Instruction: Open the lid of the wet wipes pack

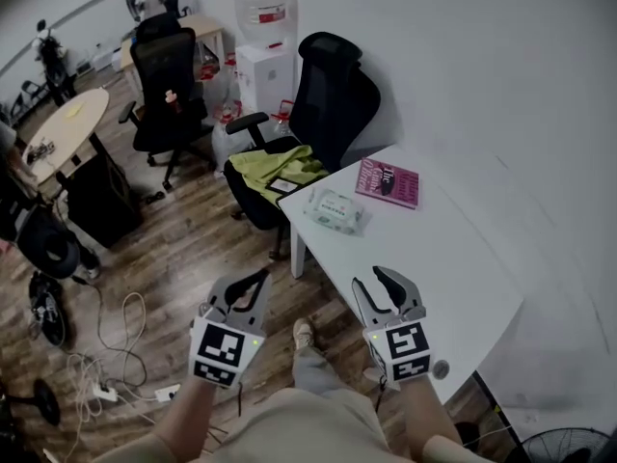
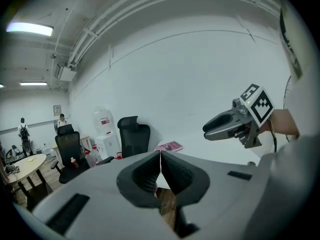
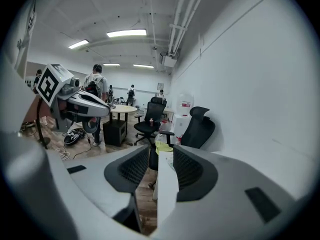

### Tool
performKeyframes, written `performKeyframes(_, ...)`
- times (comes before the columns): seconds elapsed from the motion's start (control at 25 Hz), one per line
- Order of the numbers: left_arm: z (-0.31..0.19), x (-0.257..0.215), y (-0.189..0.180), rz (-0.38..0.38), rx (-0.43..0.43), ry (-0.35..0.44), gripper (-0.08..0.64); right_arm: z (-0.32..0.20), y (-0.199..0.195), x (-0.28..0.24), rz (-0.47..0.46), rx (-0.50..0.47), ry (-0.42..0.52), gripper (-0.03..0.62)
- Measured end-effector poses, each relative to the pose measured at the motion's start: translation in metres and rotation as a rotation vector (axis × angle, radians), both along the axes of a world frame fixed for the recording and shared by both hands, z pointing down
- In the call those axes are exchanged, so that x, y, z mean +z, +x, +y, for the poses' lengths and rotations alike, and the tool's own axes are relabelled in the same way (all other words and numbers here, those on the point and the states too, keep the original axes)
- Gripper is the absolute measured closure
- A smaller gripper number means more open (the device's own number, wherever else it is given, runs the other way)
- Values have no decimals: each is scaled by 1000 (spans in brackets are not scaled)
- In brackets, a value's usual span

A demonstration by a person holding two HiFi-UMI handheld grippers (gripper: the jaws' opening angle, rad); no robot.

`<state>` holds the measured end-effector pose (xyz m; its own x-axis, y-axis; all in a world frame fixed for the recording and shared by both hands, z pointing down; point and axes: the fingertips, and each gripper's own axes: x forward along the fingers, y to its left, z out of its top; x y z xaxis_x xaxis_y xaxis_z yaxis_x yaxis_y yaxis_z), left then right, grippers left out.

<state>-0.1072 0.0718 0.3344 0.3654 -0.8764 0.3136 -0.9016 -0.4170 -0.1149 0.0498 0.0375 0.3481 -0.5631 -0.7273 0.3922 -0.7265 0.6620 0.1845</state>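
Wet wipes pack [image 1: 335, 210] lies untouched at the desk's [image 1: 453, 258] far left, lid seemingly closed; left claw [image 1: 249, 284] clenched empty, right claw [image 1: 369, 280] released, both well short.

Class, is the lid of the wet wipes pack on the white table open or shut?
Shut, it seems: the wet wipes pack lies flat on the table with no flap raised, though it shows small.
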Motion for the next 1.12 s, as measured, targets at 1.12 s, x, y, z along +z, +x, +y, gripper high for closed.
performKeyframes(1.12, -316, 190, 19, -155, 277, -352, 537, -289, -40, 203, 361, -55, -281, 425)
